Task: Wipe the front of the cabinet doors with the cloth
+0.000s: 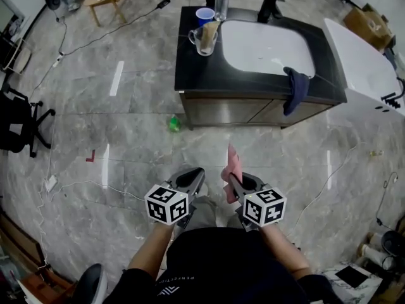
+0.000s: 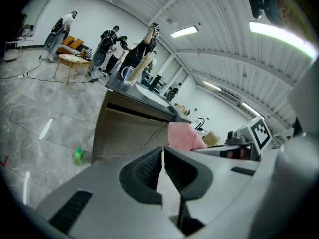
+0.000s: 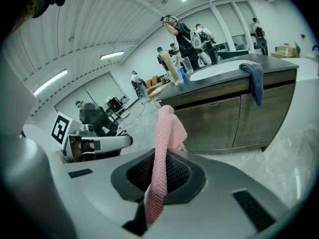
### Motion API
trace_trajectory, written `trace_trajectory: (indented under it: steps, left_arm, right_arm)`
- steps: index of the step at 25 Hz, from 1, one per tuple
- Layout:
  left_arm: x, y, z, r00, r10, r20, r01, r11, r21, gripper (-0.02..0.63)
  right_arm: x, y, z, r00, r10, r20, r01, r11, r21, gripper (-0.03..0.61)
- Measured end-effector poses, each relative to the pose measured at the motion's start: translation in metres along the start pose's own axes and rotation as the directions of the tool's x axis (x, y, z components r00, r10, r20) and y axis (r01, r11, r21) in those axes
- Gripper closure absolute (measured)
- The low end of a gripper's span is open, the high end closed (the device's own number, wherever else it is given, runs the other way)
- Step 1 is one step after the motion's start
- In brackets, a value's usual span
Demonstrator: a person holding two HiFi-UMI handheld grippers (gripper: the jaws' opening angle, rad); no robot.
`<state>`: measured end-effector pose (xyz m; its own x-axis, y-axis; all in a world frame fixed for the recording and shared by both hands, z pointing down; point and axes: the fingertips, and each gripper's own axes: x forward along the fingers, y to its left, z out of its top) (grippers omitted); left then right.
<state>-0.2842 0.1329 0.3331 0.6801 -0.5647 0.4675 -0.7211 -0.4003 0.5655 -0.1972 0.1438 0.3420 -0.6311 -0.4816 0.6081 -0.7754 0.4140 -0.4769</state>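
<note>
A pink cloth (image 1: 230,167) sticks up from my right gripper (image 1: 235,182), which is shut on it; in the right gripper view the pink cloth (image 3: 163,153) hangs pinched between the jaws. My left gripper (image 1: 195,177) is shut with nothing in it, its jaws touching in the left gripper view (image 2: 163,156). Both are held low over the floor, well short of the brown cabinet doors (image 1: 243,111) under the dark counter. The doors (image 3: 234,118) face me, closed.
On the counter (image 1: 190,62) sit a white sink basin (image 1: 266,46), a glass mug (image 1: 204,39), a blue cup (image 1: 204,14) and a faucet (image 1: 271,4). A dark blue rag (image 1: 295,88) hangs over the front edge. A green bottle (image 1: 173,123) stands on the floor by the cabinet's left corner.
</note>
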Motion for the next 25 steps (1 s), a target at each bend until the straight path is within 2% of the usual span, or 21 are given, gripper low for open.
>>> trace_trajectory:
  steps: [6, 10, 17, 21, 25]
  left_arm:
    - [0.004, 0.023, 0.005, 0.999, -0.027, -0.025, 0.028, 0.999, 0.033, 0.592]
    - [0.010, 0.032, 0.013, 1.000, -0.029, -0.008, 0.029, 0.997, 0.067, 0.592]
    - [0.023, 0.058, 0.030, 0.997, 0.038, 0.063, -0.042, 0.997, 0.067, 0.594]
    - [0.038, 0.070, 0.027, 0.995, 0.081, 0.050, -0.084, 0.995, 0.062, 0.594]
    - [0.051, 0.084, 0.022, 0.991, 0.122, 0.047, -0.124, 0.991, 0.045, 0.592]
  right_arm:
    - [0.021, 0.011, 0.005, 1.000, -0.012, -0.010, 0.011, 1.000, -0.017, 0.537]
    - [0.035, 0.012, 0.007, 1.000, -0.004, -0.029, 0.003, 0.999, -0.051, 0.537]
    - [0.070, 0.000, 0.022, 0.998, 0.041, -0.040, -0.046, 0.992, -0.115, 0.537]
    - [0.088, -0.013, 0.028, 0.997, 0.061, -0.052, -0.068, 0.988, -0.139, 0.537]
    - [0.105, -0.020, 0.033, 0.995, 0.069, -0.067, -0.082, 0.972, -0.218, 0.537]
